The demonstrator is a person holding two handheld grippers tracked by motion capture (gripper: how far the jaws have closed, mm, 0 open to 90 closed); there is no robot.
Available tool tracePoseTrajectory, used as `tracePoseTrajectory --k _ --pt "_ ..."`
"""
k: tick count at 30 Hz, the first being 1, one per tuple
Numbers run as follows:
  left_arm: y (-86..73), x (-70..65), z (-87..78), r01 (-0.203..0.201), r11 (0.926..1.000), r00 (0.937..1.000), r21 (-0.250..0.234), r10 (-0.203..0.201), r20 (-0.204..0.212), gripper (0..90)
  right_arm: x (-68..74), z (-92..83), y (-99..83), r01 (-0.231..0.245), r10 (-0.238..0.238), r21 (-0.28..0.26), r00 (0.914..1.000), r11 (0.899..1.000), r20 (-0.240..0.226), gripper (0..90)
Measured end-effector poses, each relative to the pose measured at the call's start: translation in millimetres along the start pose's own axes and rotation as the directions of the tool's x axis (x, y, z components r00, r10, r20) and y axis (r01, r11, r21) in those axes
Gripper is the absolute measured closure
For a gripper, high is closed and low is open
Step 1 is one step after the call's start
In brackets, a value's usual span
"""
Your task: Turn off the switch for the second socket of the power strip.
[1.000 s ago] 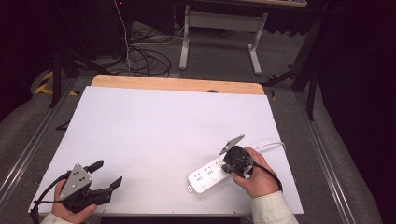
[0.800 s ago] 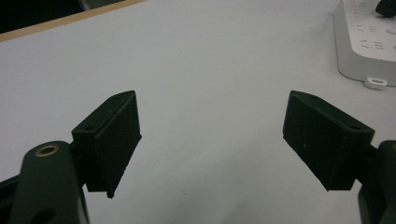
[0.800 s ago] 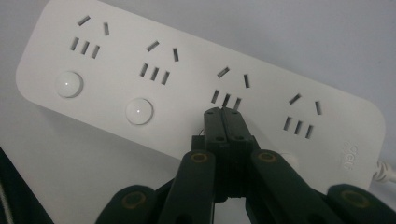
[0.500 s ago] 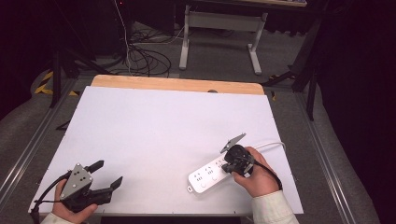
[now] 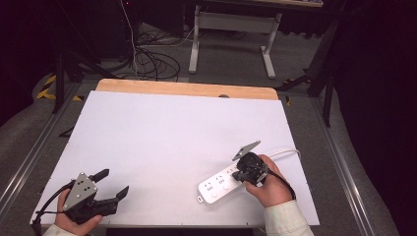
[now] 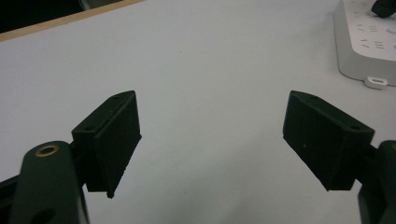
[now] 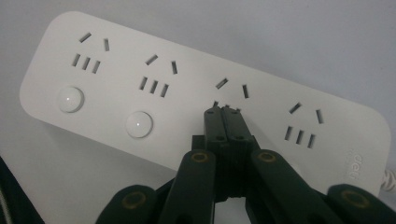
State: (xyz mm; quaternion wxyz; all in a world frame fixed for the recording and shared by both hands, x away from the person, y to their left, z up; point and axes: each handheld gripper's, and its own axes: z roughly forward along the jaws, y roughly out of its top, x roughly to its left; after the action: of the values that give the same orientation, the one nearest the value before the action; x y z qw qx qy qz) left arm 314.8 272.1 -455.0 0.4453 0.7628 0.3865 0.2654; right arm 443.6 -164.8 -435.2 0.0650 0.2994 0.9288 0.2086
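Observation:
A white power strip [image 5: 219, 182] with several sockets and round buttons lies on the white table near its front right. In the right gripper view the power strip [image 7: 140, 79] runs across the frame, and my right gripper [image 7: 225, 112] is shut, its tips pressed down on the strip by the third socket group. From above, the right gripper [image 5: 242, 173] sits on the strip's right half, held by a hand. My left gripper [image 5: 113, 183] rests at the front left, open with nothing between its fingers [image 6: 114, 135]. The strip's end [image 6: 369, 42] shows at the upper right of the left gripper view.
The white table top [image 5: 172, 132] has a wooden strip [image 5: 187, 89] along its far edge. The strip's white cable [image 5: 287, 153] curls off to the right. Cables and a metal frame [image 5: 231, 29] stand on the floor beyond the table.

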Motion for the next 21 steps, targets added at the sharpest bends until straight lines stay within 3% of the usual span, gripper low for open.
tracePoseTrajectory --k 11,12,13,14,16,21 --pt "0.2 0.0 -0.3 0.004 1.0 1.0 -0.002 -0.004 -0.002 19.6 2.7 -0.2 -0.7 0.011 -0.011 0.0 0.9998 1.0 0.019 90.0" --pt "0.2 -0.1 0.2 0.007 1.0 1.0 -0.003 -0.007 -0.001 19.6 3.1 0.0 -1.0 0.011 -0.011 -0.009 0.9998 1.0 0.018 90.0" --pt "0.3 -0.1 0.2 0.007 1.0 1.0 -0.003 -0.007 -0.001 19.6 2.0 -1.3 -2.4 0.001 -0.003 -0.063 0.9994 0.998 -0.034 90.0" --pt "0.4 -0.3 0.2 0.005 1.0 1.0 -0.004 -0.005 -0.001 19.6 1.2 0.4 -3.1 -0.005 0.0 -0.064 0.9977 0.998 -0.068 90.0" --pt "0.5 0.0 0.2 0.006 1.0 1.0 -0.004 -0.006 -0.001 19.6 3.7 -1.9 -3.7 0.008 -0.01 -0.082 0.9997 0.997 -0.024 90.0" --pt "0.6 0.3 0.4 0.006 1.0 1.0 -0.004 -0.006 0.001 19.6 9.3 -21.3 -1.3 0.03 -0.029 -0.165 0.9996 0.986 0.006 90.0"
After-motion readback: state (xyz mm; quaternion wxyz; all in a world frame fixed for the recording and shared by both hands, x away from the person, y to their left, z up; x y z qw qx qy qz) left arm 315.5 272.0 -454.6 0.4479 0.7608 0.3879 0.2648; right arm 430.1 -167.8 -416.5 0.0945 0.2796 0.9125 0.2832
